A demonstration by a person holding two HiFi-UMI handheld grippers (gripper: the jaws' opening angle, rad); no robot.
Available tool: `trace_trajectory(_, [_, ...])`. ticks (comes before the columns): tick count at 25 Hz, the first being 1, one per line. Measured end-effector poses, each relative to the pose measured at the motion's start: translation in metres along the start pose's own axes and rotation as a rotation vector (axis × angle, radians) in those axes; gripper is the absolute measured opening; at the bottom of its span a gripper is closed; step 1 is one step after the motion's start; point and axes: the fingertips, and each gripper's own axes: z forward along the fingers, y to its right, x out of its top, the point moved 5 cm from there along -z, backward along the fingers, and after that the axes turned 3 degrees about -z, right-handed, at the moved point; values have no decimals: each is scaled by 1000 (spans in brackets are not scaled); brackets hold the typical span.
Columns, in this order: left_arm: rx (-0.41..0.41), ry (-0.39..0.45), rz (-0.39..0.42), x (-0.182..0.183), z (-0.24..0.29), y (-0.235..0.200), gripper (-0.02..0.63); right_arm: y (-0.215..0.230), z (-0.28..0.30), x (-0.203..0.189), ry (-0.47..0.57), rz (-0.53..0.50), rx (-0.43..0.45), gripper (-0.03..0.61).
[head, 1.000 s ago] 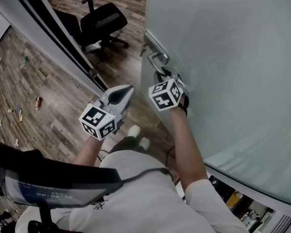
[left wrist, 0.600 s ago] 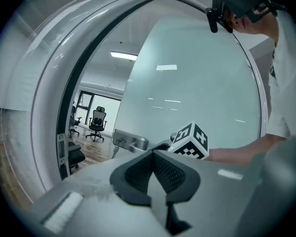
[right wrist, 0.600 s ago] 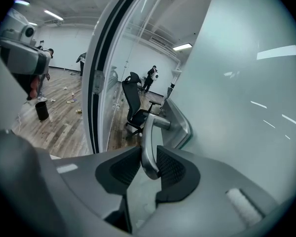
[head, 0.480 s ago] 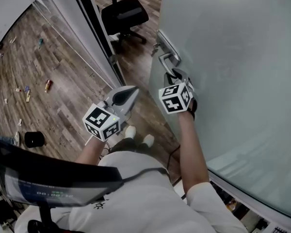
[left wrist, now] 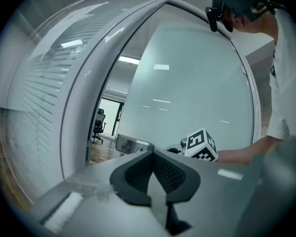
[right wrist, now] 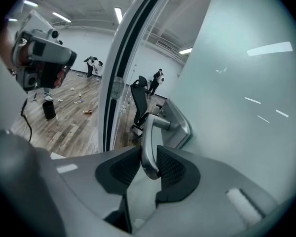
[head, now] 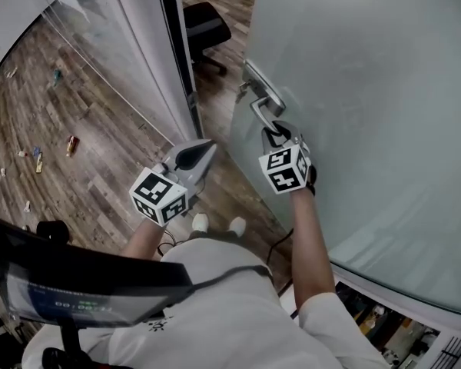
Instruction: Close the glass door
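Note:
The frosted glass door stands ajar on the right, a little way from the frame post. Its metal lever handle juts from a lock plate at the door's edge. My right gripper is shut on the lever; in the right gripper view the handle runs down between the two dark pads. My left gripper hangs in front of the gap, shut with nothing in it and touching nothing. In the left gripper view its jaws meet, with the door and the right gripper's marker cube behind.
A black office chair stands beyond the doorway. A glass wall with blinds runs left of the post. Small litter dots the wooden floor. The person's feet are just below the grippers.
The door has swung toward the frame post and the gap has narrowed. Both grippers travelled with it, the right one still on the handle. Less of the chair shows through the opening.

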Motion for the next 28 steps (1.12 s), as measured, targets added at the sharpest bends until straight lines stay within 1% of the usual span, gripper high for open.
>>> trace_trajectory(7, [-10,-2,-5,-2,8,6,5,-5,-8,-9,13,-5,40,106])
trace_trajectory(13, [-2,11,2,-11,-5,-1,5,-33,-8,-10,22,-18,64,104])
trace_trajectory(28, [37,7,-3,-19,-20,-10,5,-79,-20,-2,71,-51,137,104])
